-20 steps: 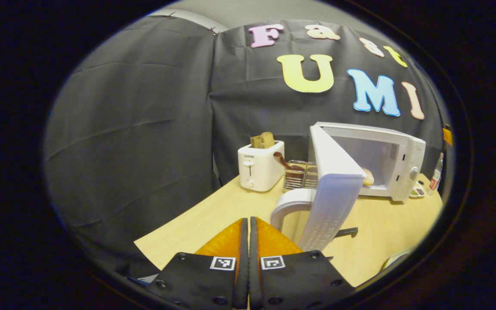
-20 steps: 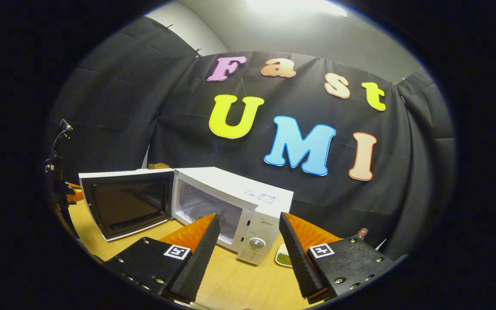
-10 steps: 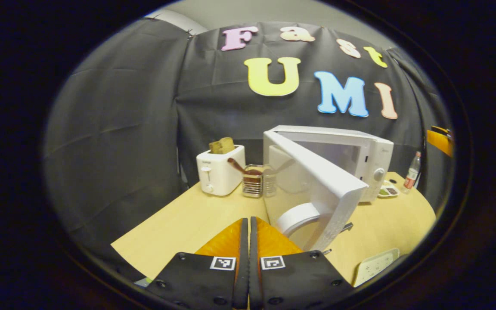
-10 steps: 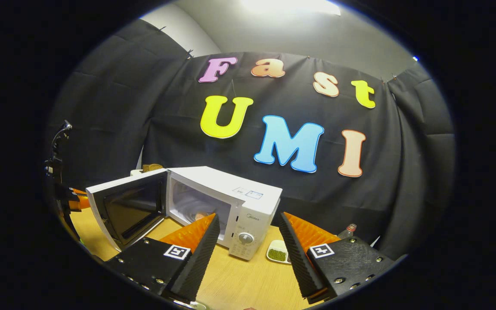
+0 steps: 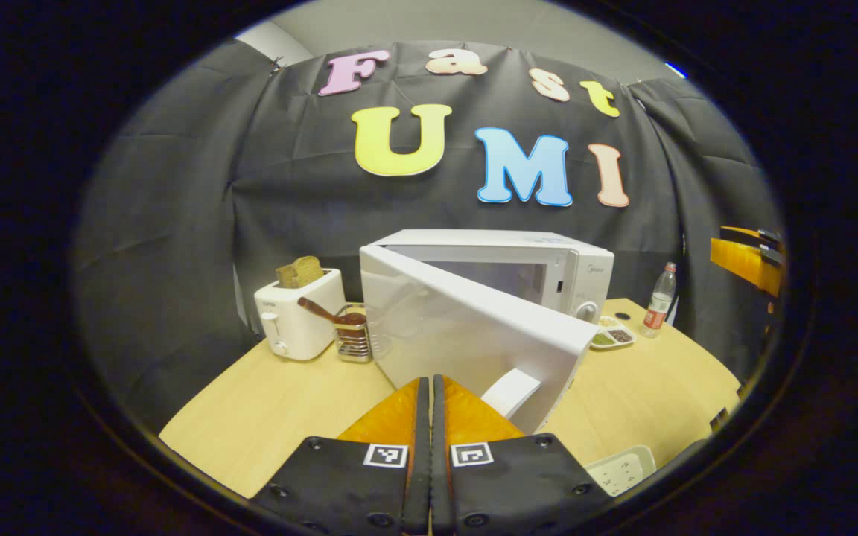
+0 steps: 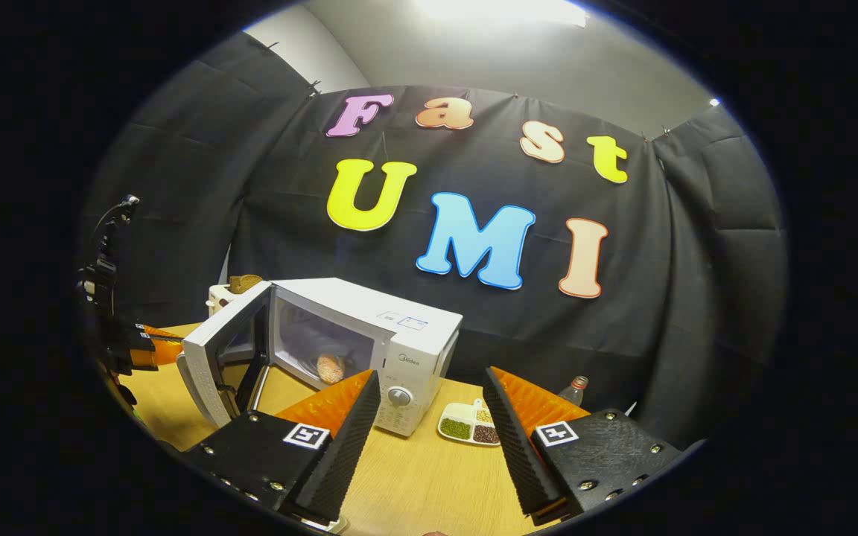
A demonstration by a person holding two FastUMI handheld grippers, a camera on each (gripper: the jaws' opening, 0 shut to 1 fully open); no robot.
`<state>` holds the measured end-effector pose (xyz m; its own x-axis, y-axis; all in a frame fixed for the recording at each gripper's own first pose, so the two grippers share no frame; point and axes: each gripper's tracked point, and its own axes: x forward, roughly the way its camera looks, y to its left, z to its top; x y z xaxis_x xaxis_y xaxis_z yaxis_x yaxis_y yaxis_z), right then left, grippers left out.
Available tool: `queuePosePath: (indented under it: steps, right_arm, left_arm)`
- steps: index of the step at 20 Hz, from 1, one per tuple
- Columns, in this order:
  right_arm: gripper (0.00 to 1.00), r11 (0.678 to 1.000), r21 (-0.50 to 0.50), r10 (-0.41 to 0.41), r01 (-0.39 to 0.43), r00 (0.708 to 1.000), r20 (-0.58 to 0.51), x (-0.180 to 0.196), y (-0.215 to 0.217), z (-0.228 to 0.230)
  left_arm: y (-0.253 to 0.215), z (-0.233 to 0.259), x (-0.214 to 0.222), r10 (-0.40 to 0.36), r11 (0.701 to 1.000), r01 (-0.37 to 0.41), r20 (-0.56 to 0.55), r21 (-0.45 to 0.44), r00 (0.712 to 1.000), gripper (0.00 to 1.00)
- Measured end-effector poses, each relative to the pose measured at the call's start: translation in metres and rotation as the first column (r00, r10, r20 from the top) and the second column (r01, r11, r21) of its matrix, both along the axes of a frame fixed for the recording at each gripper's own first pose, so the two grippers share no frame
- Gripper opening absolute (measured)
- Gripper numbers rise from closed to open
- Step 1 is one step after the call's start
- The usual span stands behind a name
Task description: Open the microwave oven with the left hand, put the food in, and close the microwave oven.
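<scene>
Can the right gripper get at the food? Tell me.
Probably yes: the door hangs part open, leaving a gap to the food inside the microwave, and the right gripper is open. The gap looks narrow, though.

Black screwed gripper [image 5: 430, 417] housings, square coded tags, ridged jaws

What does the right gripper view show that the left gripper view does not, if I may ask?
Right gripper view: the food inside the microwave, past the door's inner side. Left gripper view: the door handle and a wire rack holding a spoon. Both: the microwave with its door ajar, the toaster, the bottle and the divided dish.
</scene>
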<state>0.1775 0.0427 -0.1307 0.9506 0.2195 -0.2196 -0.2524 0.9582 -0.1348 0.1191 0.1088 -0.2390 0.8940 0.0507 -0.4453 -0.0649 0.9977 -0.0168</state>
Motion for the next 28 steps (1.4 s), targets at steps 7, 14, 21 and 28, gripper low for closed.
queuePosePath:
  steps: [7, 14, 21, 28]
  right_arm:
    - [0.85, 0.997, -0.021, -0.077, 0.077, 0.997, -0.008, -0.005, -0.026, 0.0]
    - [0.85, 0.988, -0.032, -0.154, 0.153, 0.988, -0.007, -0.009, -0.045, 0.002]
    - [0.85, 0.98, -0.051, -0.195, 0.194, 0.981, -0.015, -0.005, -0.045, -0.003]
    - [0.85, 0.977, -0.065, -0.206, 0.204, 0.978, -0.025, 0.002, -0.035, -0.008]
  left_arm:
    - [-0.034, 0.007, 0.041, -0.108, 0.994, 0.108, 0.032, -0.013, 0.994, 0.07]
    - [-0.071, 0.0, 0.077, -0.215, 0.976, 0.217, 0.043, -0.033, 0.976, 0.07]
    - [-0.088, 0.002, 0.125, -0.277, 0.959, 0.28, 0.071, -0.046, 0.958, 0.07]
    - [-0.094, -0.008, 0.171, -0.297, 0.951, 0.302, 0.088, -0.059, 0.951, 0.07]
